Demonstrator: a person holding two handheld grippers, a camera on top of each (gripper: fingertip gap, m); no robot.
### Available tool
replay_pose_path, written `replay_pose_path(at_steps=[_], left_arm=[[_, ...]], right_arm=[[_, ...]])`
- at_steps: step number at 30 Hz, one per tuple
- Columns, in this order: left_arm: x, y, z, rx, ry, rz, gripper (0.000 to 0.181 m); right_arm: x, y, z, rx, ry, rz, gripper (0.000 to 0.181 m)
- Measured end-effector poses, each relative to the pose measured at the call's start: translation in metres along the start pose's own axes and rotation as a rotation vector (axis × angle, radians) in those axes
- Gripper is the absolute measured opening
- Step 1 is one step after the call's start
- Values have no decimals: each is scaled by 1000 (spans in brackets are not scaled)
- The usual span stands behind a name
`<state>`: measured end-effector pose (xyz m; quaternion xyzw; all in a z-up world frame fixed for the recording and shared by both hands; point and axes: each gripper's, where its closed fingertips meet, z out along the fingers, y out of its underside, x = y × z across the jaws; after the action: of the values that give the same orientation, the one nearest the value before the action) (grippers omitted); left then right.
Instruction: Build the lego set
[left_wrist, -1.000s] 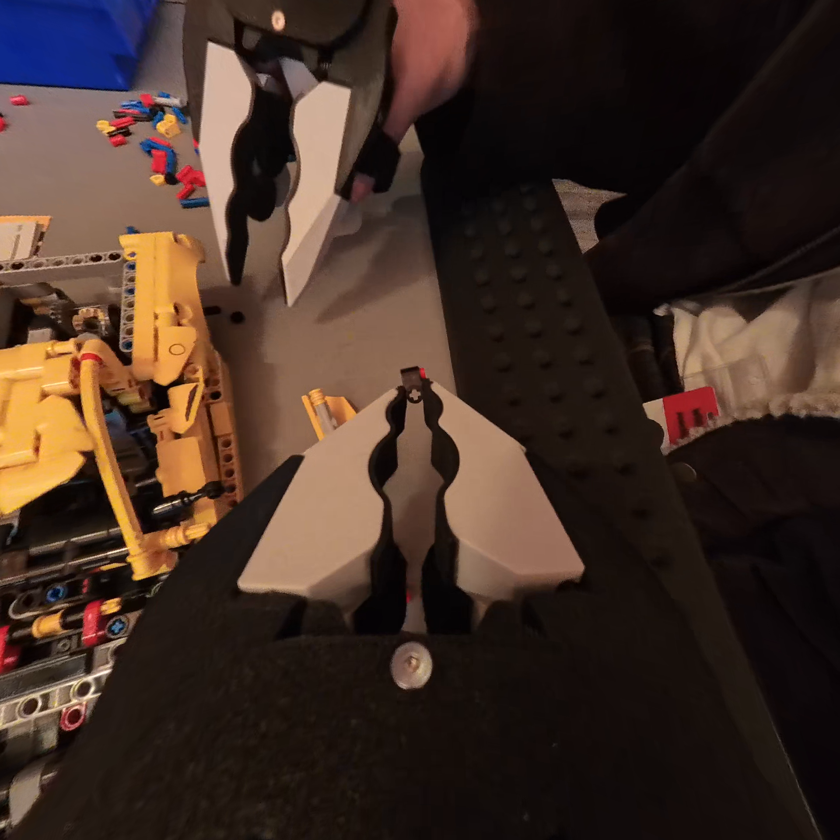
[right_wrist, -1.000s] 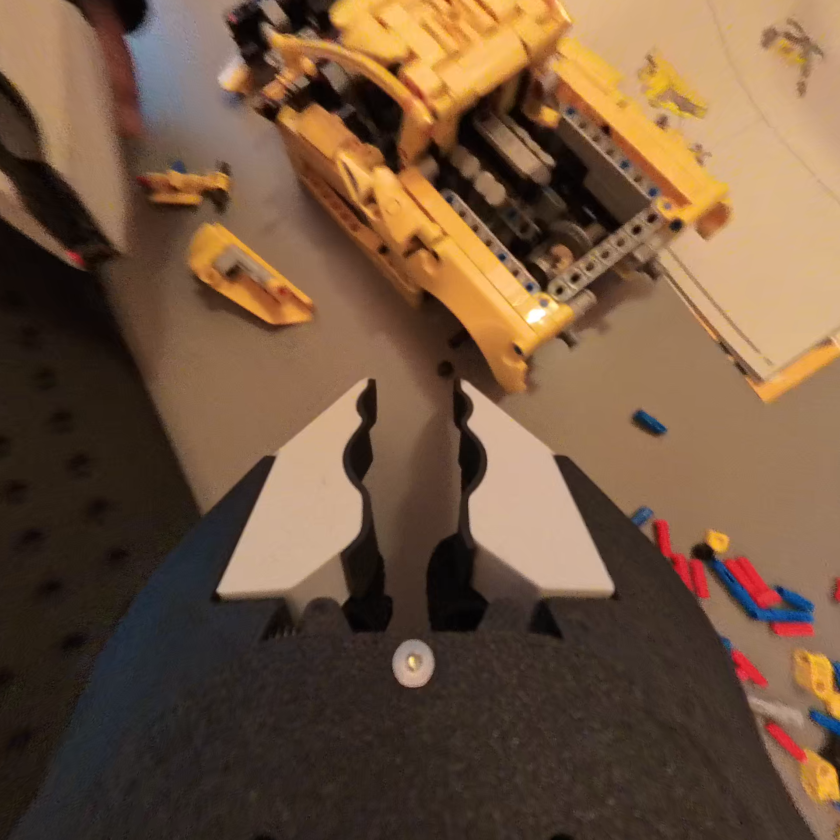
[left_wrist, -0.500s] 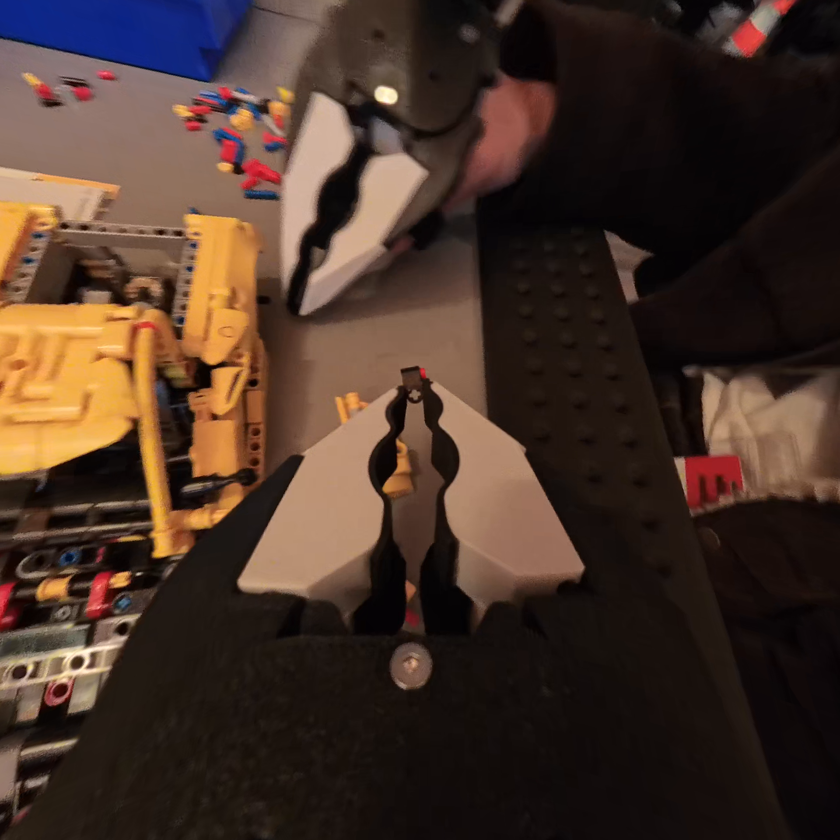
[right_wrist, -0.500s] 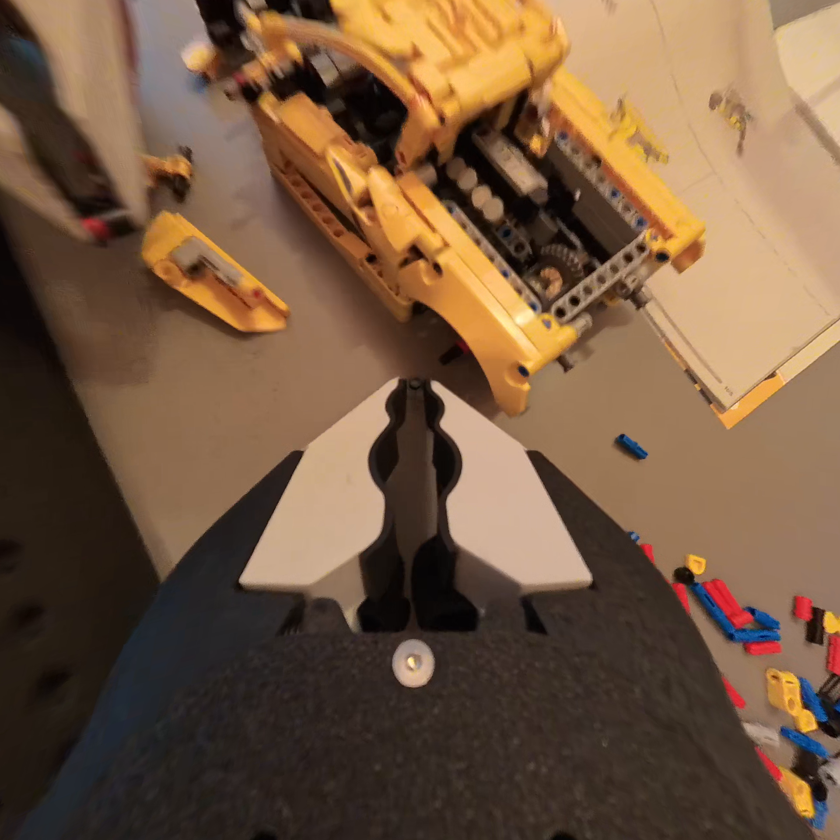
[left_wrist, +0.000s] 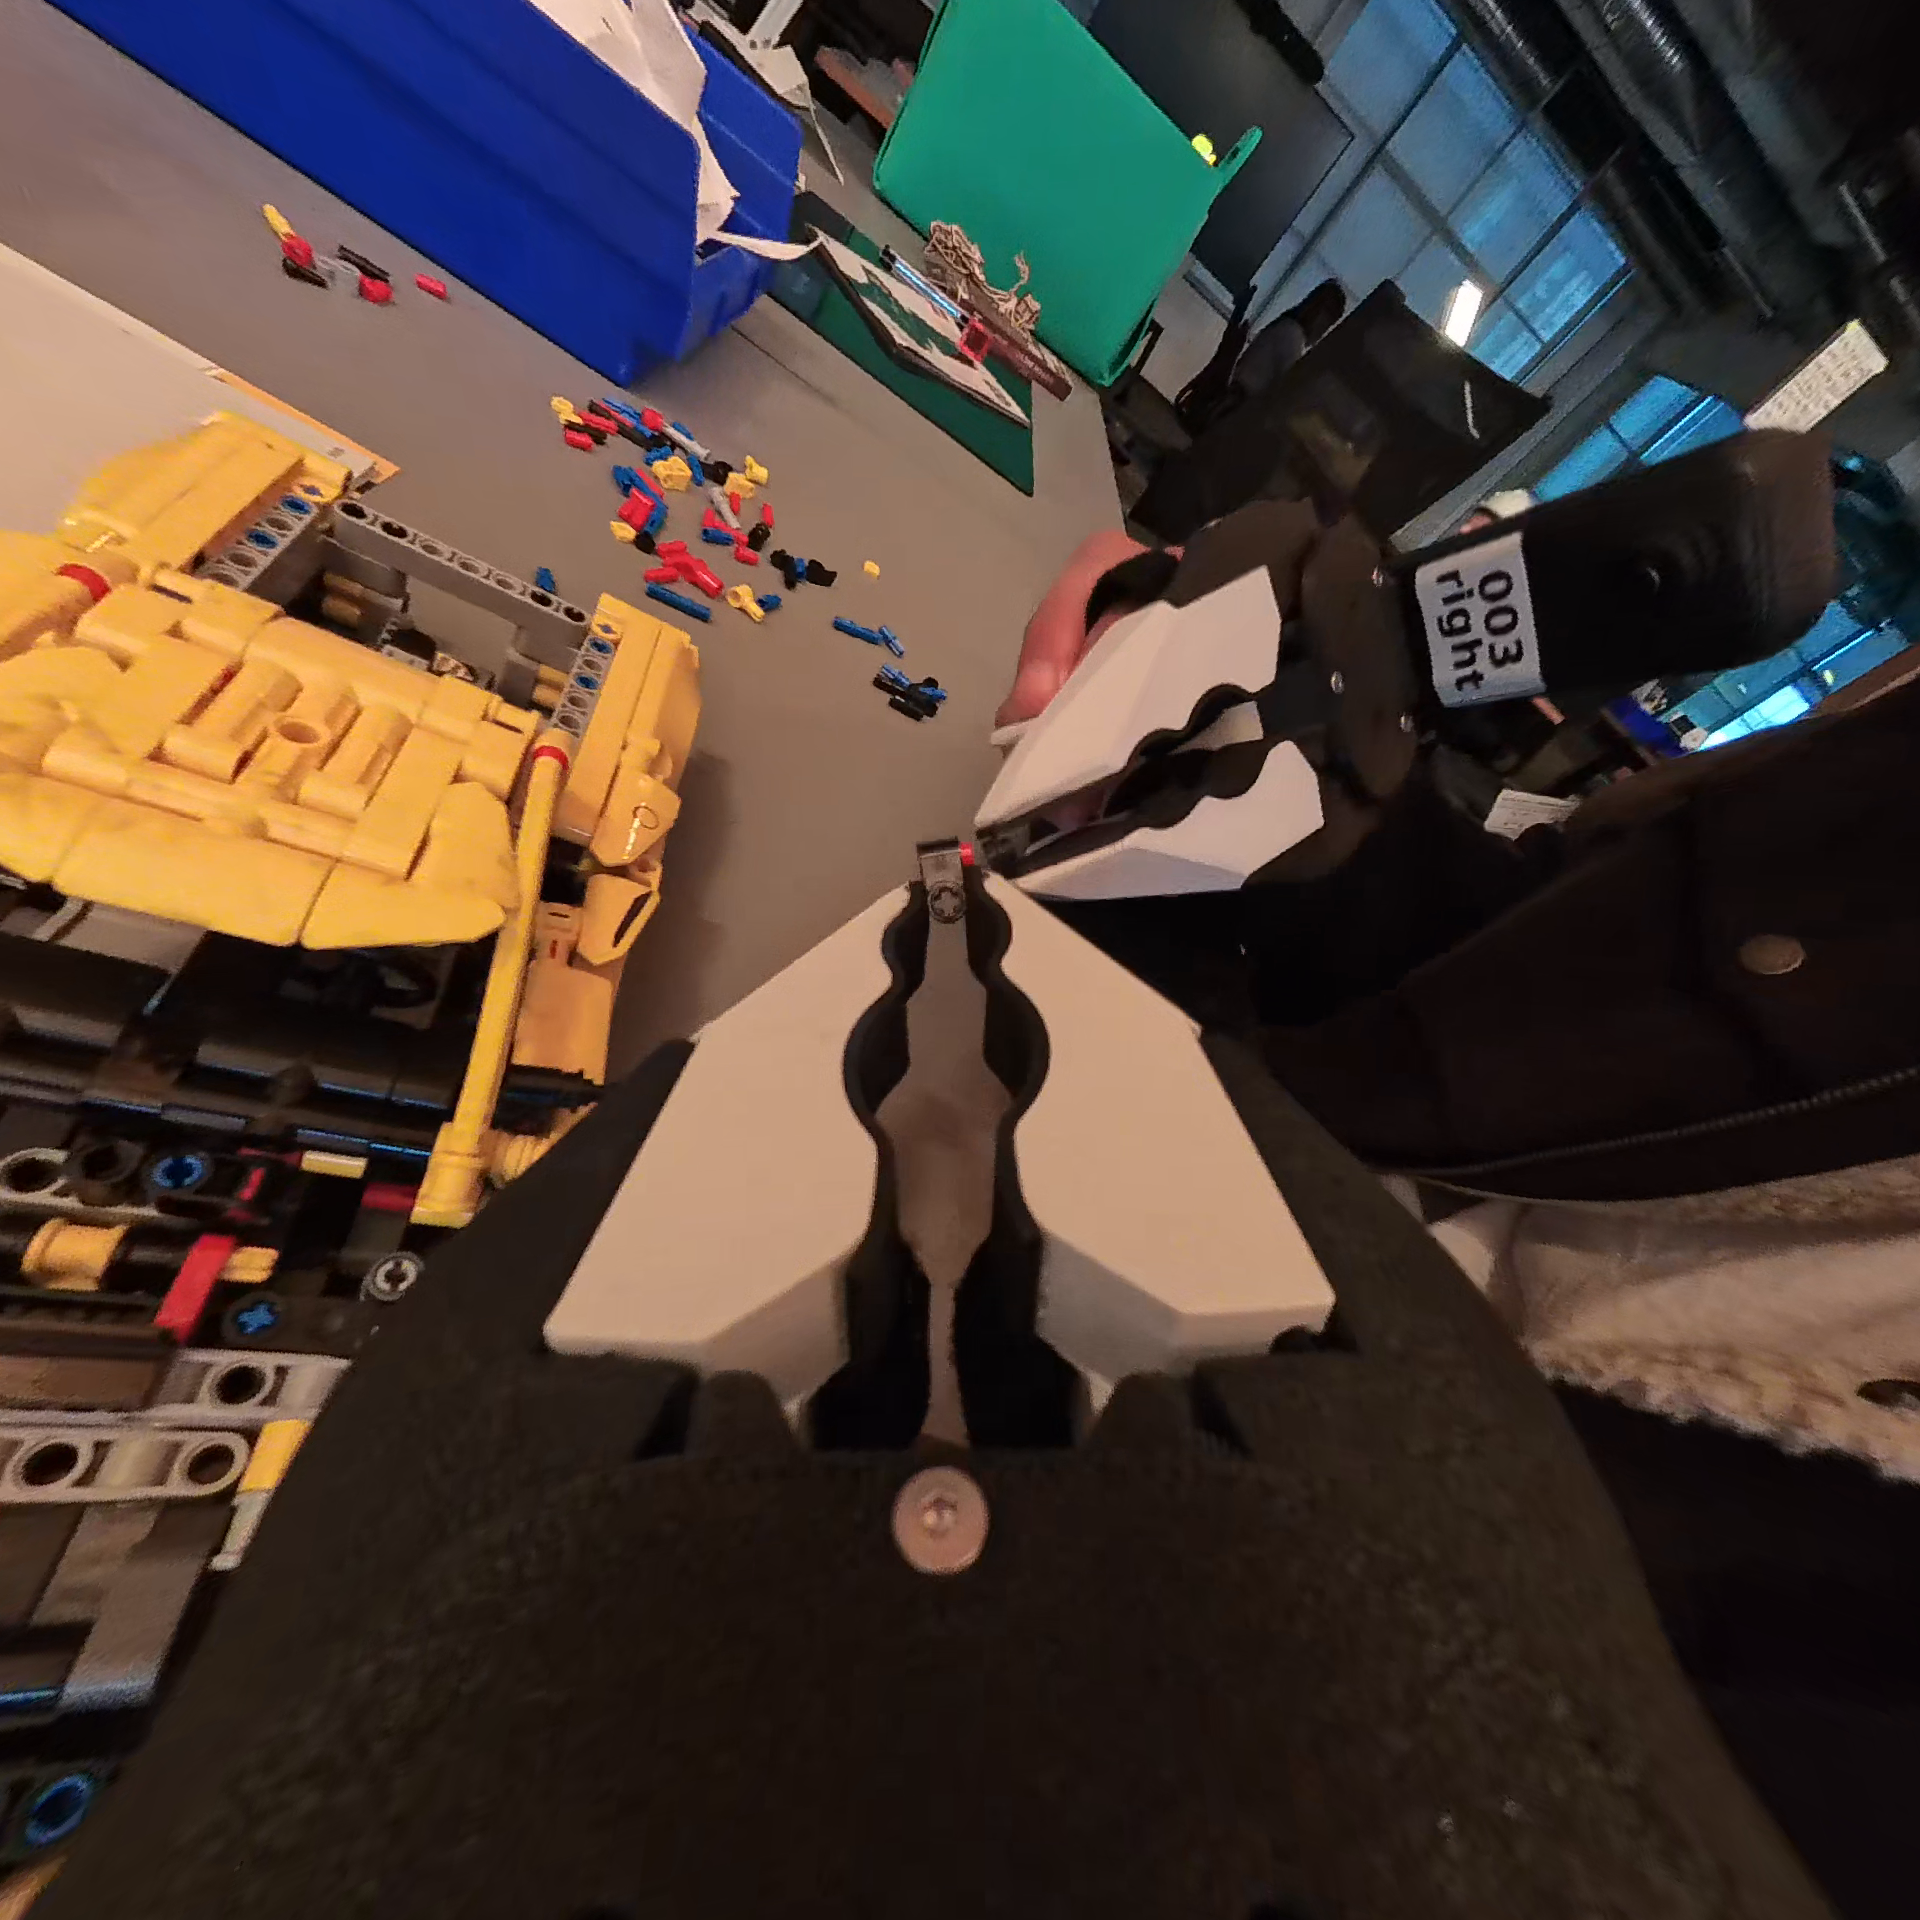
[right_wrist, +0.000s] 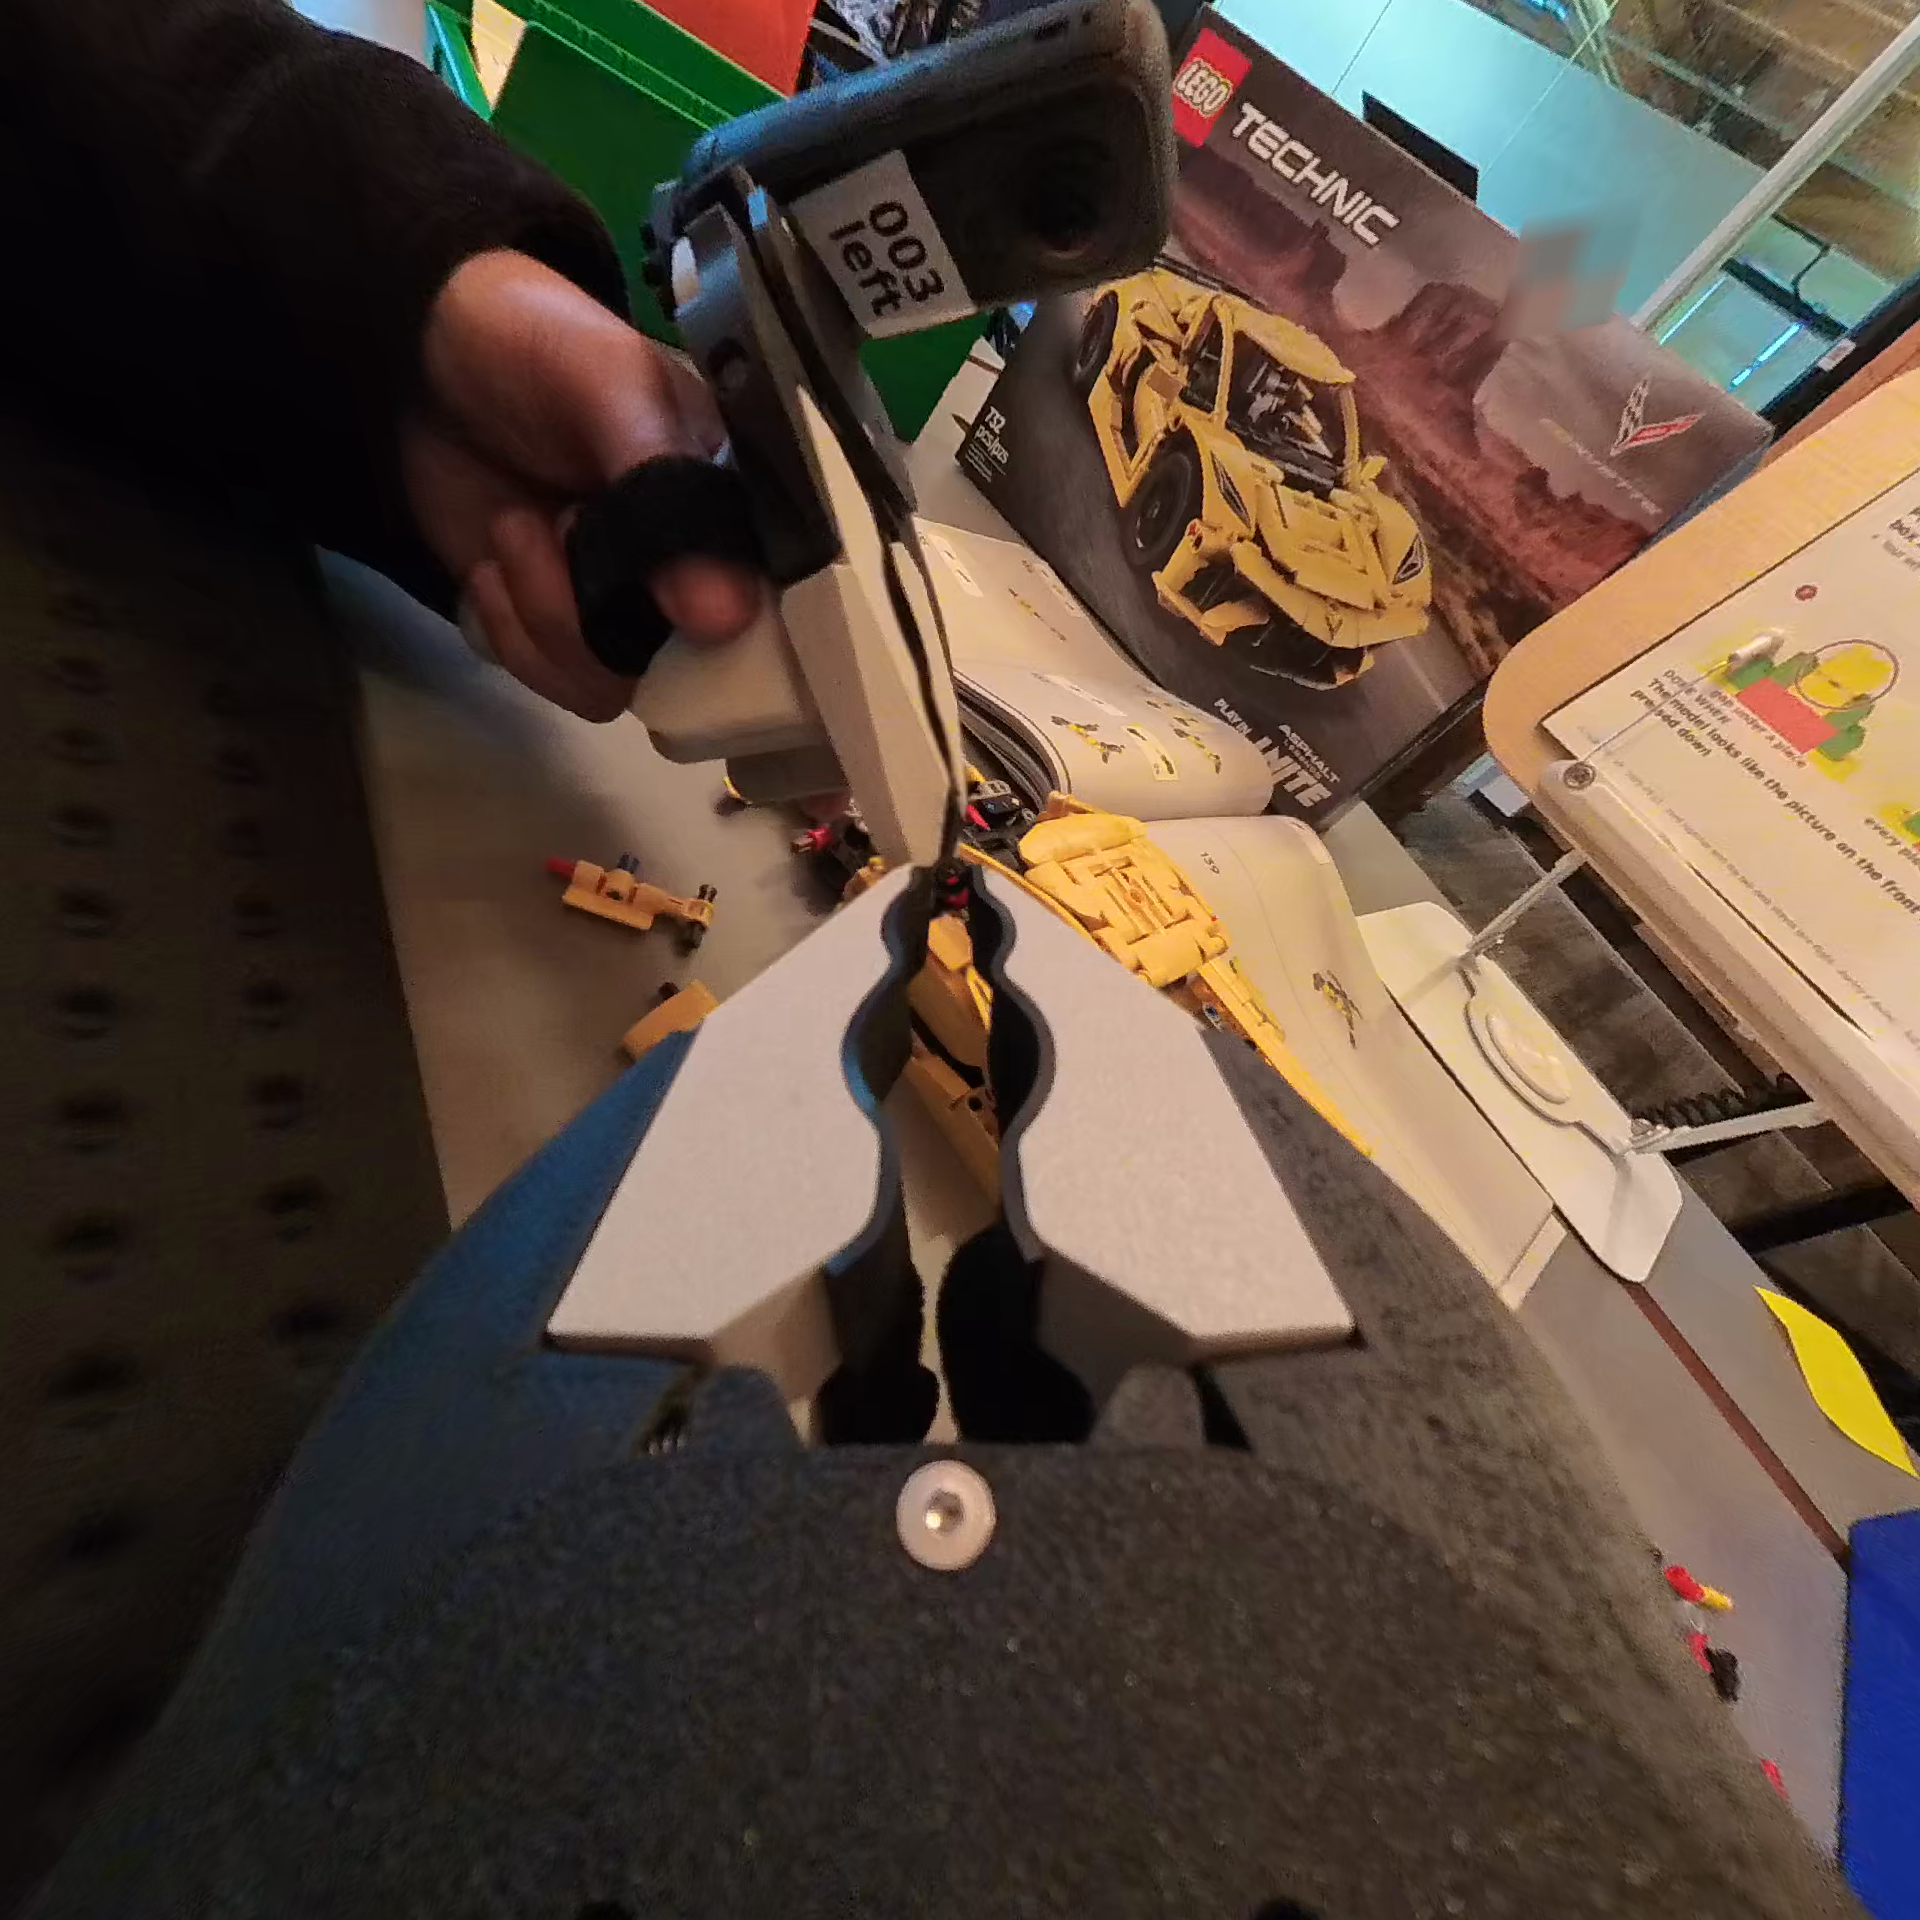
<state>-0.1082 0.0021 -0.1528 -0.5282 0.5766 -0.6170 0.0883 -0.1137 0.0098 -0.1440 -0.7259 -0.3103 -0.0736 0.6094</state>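
One yellow car (left_wrist: 312, 769) sits at left on the table (left_wrist: 831, 748), one loose-parts pile (left_wrist: 707, 530) beyond it, bare table between. Left gripper (left_wrist: 943, 883) pinches one small grey-red piece (left_wrist: 945, 862); right gripper (left_wrist: 997, 831), fingers nearly together, meets it tip to tip.

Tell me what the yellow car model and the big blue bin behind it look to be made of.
The yellow car model looks like hard moulded plastic, smooth with a slight sheen, built from studded panels and holed beams. The blue bin also looks like rigid plastic: uniform colour, smooth glossy walls, moulded rim. Neither can be confirmed by look alone.
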Motion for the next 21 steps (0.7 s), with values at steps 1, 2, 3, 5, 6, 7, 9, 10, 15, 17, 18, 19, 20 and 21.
replay_pose_path(at_steps=[1, 2, 3, 5, 6, 7, 9, 10, 15, 17, 18, 19, 20, 21], left_arm=[[0, 1, 0, -7, -1, 9, 6], [1, 2, 0, -13, 1, 16, 6], [1, 3, 1, -19, -2, 25, 6], [1, 6, 2, -37, -7, 40, 6], [1, 7, 3, -46, -9, 41, 6], [0, 8, 3, -50, -9, 34, 6], [0, 10, 5, -62, -13, 32, 6], [-1, 11, 5, -70, -19, 37, 6], [-2, 15, 7, -93, -38, 64, 6], [-2, 16, 7, -101, -42, 73, 7], [-2, 17, 7, -106, -49, 90, 6], [-2, 18, 7, -114, -55, 110, 6], [-3, 19, 7, -118, -60, 121, 6], [-2, 19, 7, -118, -59, 126, 6]], right_arm=[[1, 1, 0, -3, 3, 1, 6], [1, 1, -1, -1, -1, 8, 6], [1, 3, -1, -7, -11, 21, 6], [-1, 5, -1, -12, -35, 35, 6], [-2, 6, -1, -20, -41, 29, 6], [-3, 7, -2, -26, -40, 18, 6], [-4, 9, -2, -34, -49, 7, 6], [-5, 11, -2, -38, -60, 12, 5], [-11, 14, -3, -50, -113, 34, 6], [-12, 15, -3, -50, -129, 50, 6], [-12, 15, -3, -51, -135, 54, 6], [-14, 16, -3, -55, -141, 54, 6], [-13, 17, -3, -64, -140, 45, 6], [-14, 17, -3, -65, -141, 37, 6]])
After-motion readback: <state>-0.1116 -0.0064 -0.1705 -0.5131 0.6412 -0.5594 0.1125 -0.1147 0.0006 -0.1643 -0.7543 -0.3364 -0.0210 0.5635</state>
